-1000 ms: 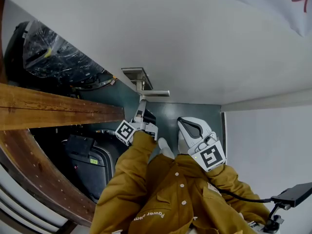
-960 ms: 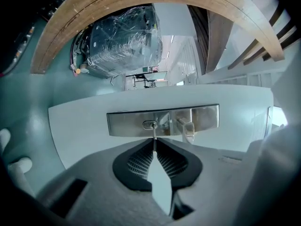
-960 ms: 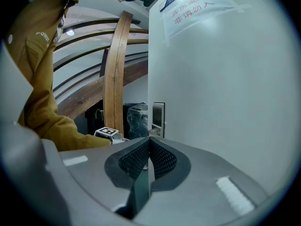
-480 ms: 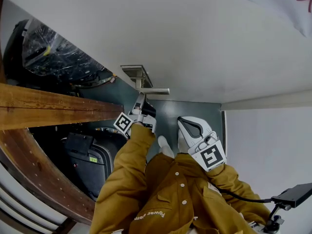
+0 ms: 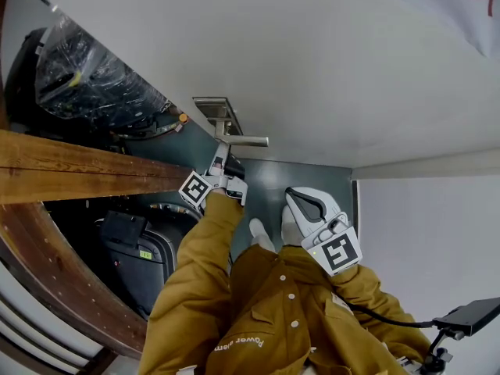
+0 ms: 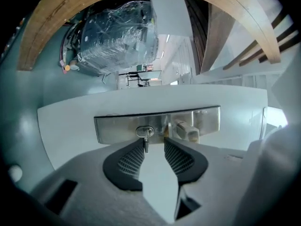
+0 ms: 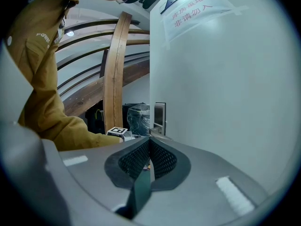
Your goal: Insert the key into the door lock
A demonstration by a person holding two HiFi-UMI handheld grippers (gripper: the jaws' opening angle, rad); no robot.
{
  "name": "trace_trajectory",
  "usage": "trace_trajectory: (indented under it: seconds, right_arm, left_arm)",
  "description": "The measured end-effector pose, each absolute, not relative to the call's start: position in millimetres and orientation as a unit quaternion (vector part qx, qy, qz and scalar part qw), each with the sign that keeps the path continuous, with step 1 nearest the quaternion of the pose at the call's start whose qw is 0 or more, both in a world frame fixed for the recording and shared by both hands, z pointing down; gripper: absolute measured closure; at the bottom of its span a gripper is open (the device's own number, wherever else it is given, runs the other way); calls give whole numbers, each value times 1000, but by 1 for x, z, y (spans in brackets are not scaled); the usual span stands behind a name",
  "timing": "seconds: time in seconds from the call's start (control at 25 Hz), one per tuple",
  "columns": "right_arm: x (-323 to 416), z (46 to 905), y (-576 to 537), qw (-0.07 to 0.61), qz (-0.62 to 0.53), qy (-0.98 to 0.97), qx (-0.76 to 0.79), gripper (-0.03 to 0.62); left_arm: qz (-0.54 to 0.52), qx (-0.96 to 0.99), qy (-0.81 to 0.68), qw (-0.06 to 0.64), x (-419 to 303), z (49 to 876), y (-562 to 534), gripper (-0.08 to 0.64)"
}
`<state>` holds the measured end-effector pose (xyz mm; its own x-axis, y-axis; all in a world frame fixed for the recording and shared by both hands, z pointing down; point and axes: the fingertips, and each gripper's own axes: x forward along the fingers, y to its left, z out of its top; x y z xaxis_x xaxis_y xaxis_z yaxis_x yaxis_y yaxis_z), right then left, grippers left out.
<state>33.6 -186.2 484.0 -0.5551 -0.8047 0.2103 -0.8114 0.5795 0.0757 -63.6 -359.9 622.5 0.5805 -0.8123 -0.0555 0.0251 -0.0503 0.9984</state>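
A silver key [image 6: 146, 144] sticks out of the lock cylinder [image 6: 144, 132] in the steel lock plate [image 6: 157, 124] on the white door edge. My left gripper [image 6: 154, 142] points level at it. Its jaws are opening, with the key standing in the gap close to the left pad [image 6: 130, 160]; neither pad presses on it. In the head view the left gripper [image 5: 219, 165] sits just under the door handle [image 5: 238, 141]. My right gripper [image 5: 301, 205] hangs back near my chest. In its own view the right gripper [image 7: 149, 142] is shut with nothing held.
The white door [image 5: 328, 69] fills the right, with a paper sign [image 7: 188, 11] in red print. A wooden beam [image 5: 86, 170], a plastic-wrapped bundle [image 5: 86, 84] and a black case [image 5: 137, 252] lie to the left. A black device on a cable [image 5: 469, 315] is at lower right.
My left gripper has edged closer to the lock plate under the handle. The right gripper has stayed where it was.
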Motion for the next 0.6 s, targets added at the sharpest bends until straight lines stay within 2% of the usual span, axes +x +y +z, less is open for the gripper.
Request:
trace_trajectory:
  seconds: [0.08,0.24,0.36,0.6]
  right_arm:
    - [35,483,-186,103,17,-880,463,586]
    - [34,475,-188,81,19,-881,466,587]
    - [30,469,-189,70,14,-884,462,586]
    - [25,463,-188,59,19,-889,454,588]
  left_arm:
    - [-327,654,-308,609,-63,619,-356,390]
    - [-239,704,-370,557,-78,627,-335,384]
    - [-154,763,-421,465,-93,609,-313,389]
    - [-26,859,-439,261,-90,540,-261,460]
